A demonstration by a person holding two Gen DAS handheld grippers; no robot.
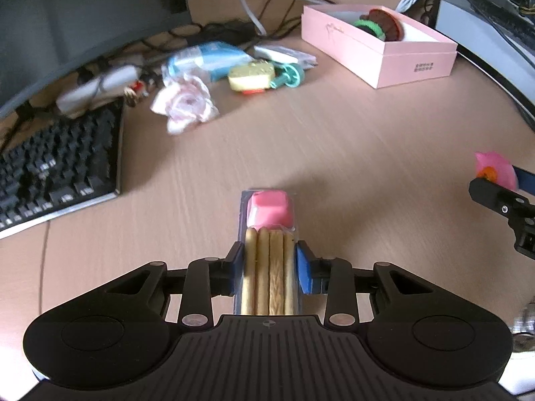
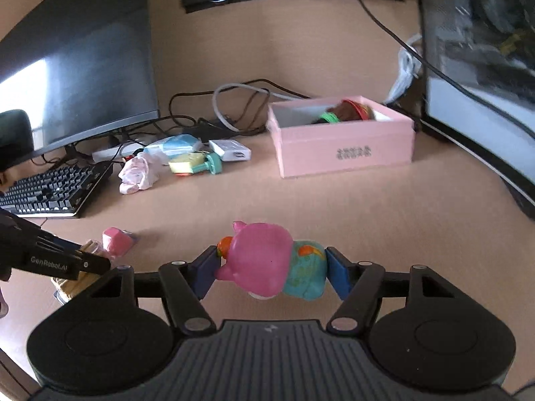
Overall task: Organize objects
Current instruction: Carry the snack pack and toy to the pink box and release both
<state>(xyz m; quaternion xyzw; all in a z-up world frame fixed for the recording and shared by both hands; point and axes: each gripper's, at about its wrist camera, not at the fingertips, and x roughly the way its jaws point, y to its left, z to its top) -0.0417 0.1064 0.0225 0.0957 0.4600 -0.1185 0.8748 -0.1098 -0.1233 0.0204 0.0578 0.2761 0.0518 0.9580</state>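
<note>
Judging by the pink box (image 2: pixel 344 147), the tidying is partly done: a brown, green and red toy (image 2: pixel 344 111) already lies inside it. The left gripper (image 1: pixel 269 264) has its jaws clamped on a packet of biscuit sticks with a pink block (image 1: pixel 269 234), well short of the box. The right gripper (image 2: pixel 272 269) has its jaws closed on a pink pig toy (image 2: pixel 267 260), also short of the box. A loose pile (image 2: pixel 174 163) left of the box waits on the desk (image 2: pixel 367 234)
</note>
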